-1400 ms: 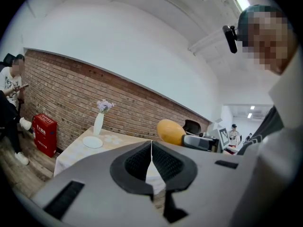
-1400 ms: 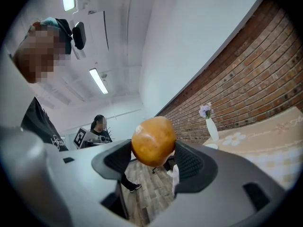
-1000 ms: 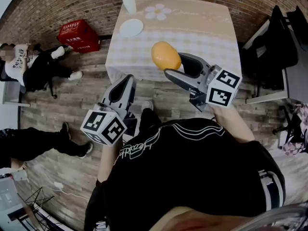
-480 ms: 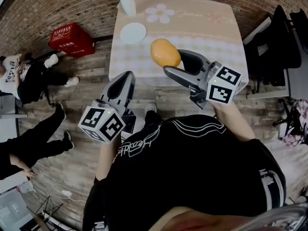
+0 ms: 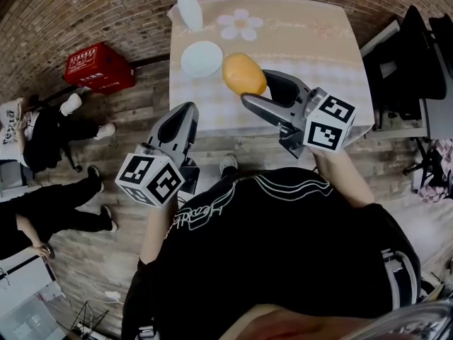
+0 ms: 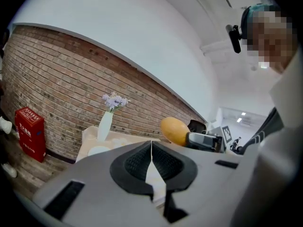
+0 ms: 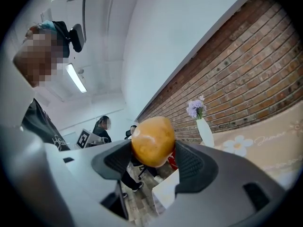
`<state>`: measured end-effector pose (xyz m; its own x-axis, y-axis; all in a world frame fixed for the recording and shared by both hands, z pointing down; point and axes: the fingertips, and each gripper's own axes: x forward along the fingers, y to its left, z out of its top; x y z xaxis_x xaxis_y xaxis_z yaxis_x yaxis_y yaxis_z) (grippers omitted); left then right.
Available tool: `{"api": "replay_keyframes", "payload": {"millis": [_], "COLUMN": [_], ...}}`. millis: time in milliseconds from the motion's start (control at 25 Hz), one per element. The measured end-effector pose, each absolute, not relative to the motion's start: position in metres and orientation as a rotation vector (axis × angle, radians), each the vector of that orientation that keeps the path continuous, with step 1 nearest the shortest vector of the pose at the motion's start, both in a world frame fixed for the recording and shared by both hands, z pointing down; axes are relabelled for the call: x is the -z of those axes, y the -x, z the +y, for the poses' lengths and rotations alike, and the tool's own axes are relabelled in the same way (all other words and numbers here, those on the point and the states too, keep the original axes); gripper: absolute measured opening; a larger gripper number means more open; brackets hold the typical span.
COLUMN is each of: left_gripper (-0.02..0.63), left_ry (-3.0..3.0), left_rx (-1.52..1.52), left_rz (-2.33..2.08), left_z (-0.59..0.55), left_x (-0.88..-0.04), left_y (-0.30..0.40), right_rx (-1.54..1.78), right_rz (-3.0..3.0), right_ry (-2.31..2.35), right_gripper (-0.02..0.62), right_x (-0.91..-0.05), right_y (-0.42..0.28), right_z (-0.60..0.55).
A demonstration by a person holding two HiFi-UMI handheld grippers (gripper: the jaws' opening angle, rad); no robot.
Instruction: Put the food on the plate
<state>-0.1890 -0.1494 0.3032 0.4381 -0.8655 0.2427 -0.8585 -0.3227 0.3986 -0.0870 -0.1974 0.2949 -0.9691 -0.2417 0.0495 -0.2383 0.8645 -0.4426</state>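
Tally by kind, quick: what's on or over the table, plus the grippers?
plate: 1
vase with purple flowers: 1
food item, orange-yellow, held above the table: 1
grippers: 2 (left gripper shut and empty; right gripper clamped on the food item)
Total: 5

Even, soft indoor light throughout, with strong fisheye bending, dark vignetted corners, and blurred near foregrounds.
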Motion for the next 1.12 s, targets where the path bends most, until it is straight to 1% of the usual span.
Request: {"api": "replay_keyframes", "payload": {"millis": [680, 1120], "left_gripper": [0.008, 0.008], "left_ry": [-2.219, -2.152], "left_rx": [-0.019, -0.039], "left_rz": [-1.292, -1.251], "left_z": [-0.222, -0.263], "left_x": [-0.347, -0.392], "left_y": [0.261, 0.303], "right_rx": [0.744, 0.761], "right_rz": [3.045, 3.144], "right_ry": [0.619, 0.738], "right_gripper": [0.279, 0.279], "right_x": [-0.333, -0.381], "right_y": [0.157, 0.196], "right_z": [-0.268, -0.315]}}
